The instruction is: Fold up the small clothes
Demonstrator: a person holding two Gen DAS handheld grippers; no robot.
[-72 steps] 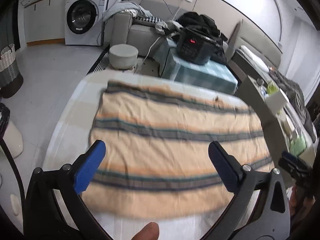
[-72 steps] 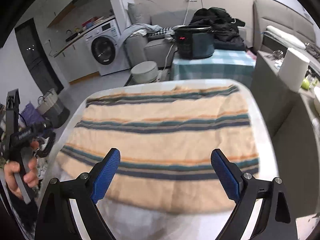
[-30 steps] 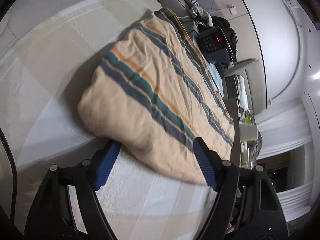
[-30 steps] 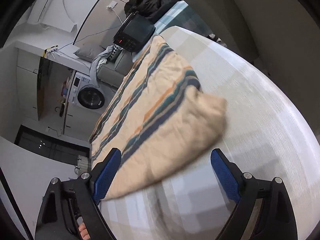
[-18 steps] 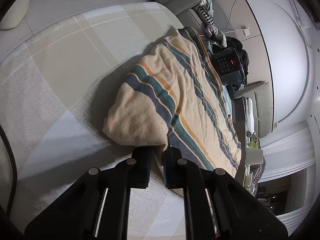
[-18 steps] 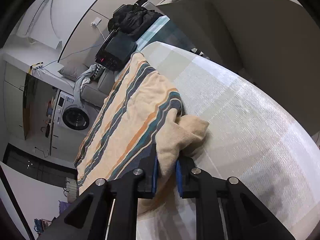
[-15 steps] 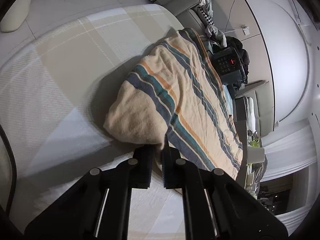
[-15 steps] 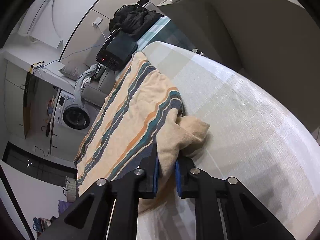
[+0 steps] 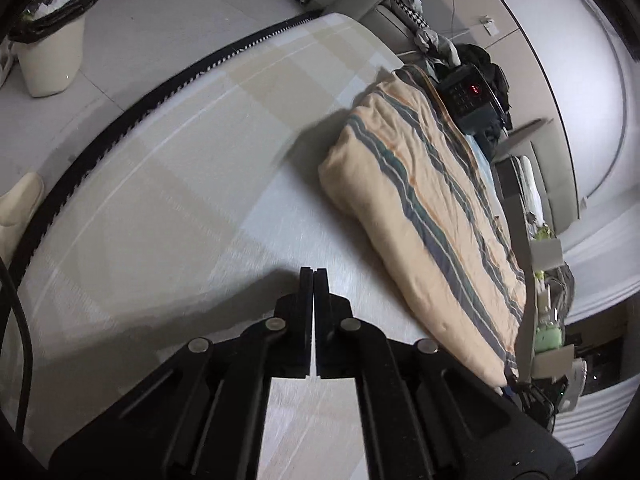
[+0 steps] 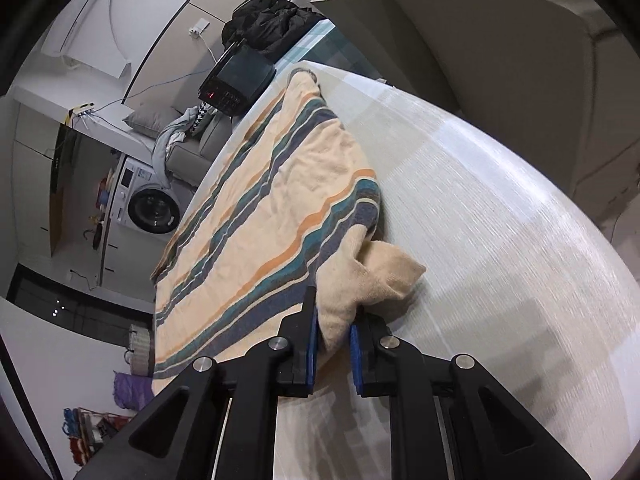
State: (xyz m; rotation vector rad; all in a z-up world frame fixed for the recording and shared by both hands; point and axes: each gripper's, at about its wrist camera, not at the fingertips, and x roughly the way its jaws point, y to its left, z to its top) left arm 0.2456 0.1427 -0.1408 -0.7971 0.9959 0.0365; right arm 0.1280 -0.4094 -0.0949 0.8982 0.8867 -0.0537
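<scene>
Blue pads of my right gripper (image 10: 334,330) are clamped on the near corner of the striped cloth (image 10: 272,216), which lies along the far part of the table (image 10: 500,220). My left gripper (image 9: 314,280) is pressed together on nothing, the cloth's other corner lying loose well apart from it, though half a second ago it pinched that corner. To fold well, I judge I should re-take that lost corner first, then carry both corners across together.
</scene>
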